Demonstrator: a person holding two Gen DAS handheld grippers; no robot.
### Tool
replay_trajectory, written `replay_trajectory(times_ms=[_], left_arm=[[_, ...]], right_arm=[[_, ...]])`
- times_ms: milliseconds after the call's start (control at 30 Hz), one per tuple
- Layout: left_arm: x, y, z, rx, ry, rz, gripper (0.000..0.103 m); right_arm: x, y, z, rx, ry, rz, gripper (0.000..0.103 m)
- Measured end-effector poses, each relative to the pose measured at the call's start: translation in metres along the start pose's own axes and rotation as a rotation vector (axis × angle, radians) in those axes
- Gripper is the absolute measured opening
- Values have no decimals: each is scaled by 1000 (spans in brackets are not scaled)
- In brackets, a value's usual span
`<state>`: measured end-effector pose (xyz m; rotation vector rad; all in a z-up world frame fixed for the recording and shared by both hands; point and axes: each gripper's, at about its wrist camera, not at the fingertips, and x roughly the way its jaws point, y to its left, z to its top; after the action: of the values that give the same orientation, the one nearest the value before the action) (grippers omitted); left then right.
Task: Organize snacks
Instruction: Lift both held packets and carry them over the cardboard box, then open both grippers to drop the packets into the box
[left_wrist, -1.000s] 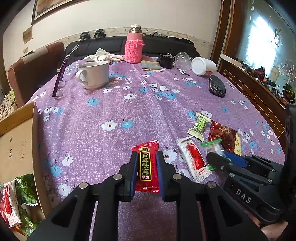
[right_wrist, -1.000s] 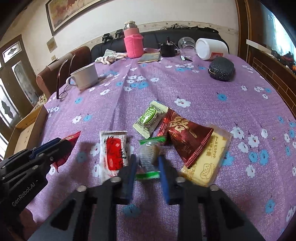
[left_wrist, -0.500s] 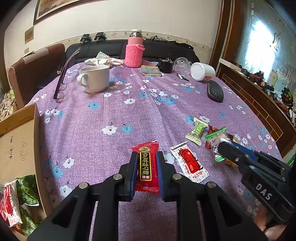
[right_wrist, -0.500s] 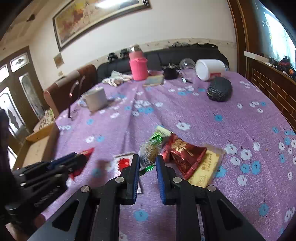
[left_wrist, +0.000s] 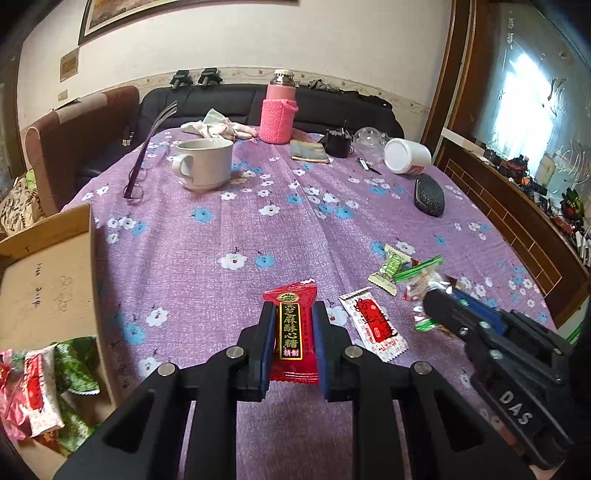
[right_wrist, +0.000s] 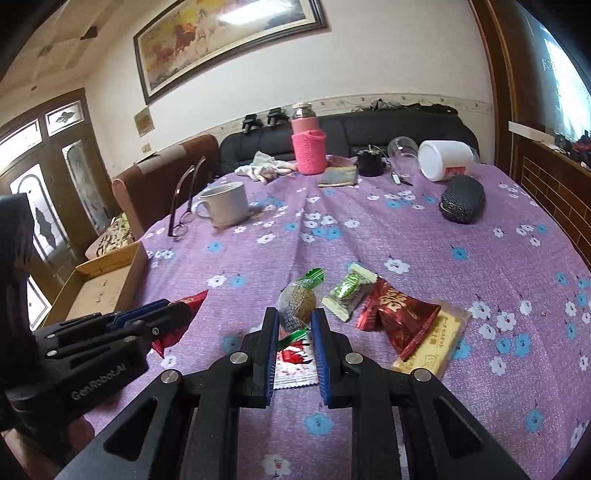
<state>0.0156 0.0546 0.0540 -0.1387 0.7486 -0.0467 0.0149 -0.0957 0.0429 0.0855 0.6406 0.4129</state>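
My left gripper (left_wrist: 293, 314) is shut on a red candy packet (left_wrist: 291, 332) with a black and gold label, held above the purple floral tablecloth (left_wrist: 229, 229). My right gripper (right_wrist: 294, 317) is shut on a round candy in a clear wrapper with green ends (right_wrist: 297, 301), also held off the table. Each gripper shows in the other's view: the right gripper (left_wrist: 436, 299) at the right, the left gripper (right_wrist: 173, 310) at the left with the red packet (right_wrist: 192, 301). Below them lie a white and red packet (left_wrist: 373, 325), a green and white candy (right_wrist: 349, 290), a dark red pack (right_wrist: 397, 314) and a yellow biscuit pack (right_wrist: 436, 339).
An open cardboard box (left_wrist: 48, 280) stands off the table's left edge with several snack packets (left_wrist: 40, 380) inside. Further back stand a white mug (left_wrist: 205, 162), glasses (left_wrist: 136, 184), a pink-sleeved bottle (left_wrist: 277, 114), a black case (left_wrist: 428, 195) and a tipped white jar (left_wrist: 406, 155).
Both grippers have risen with their snacks. The right one lifted the clear-wrapped candy off the cloth and tilted upward, so more of the wall shows.
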Motion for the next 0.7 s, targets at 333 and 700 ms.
replay_trajectory(times_ms=[333,700], left_arm=[[-39,31,-6,-53,-39,36,19],[-72,88,-16,-149,-87,81,19]], right_arm=[[-2,17,-3,3,22,103,19],[-10,76,-4,-60,54,219,20]])
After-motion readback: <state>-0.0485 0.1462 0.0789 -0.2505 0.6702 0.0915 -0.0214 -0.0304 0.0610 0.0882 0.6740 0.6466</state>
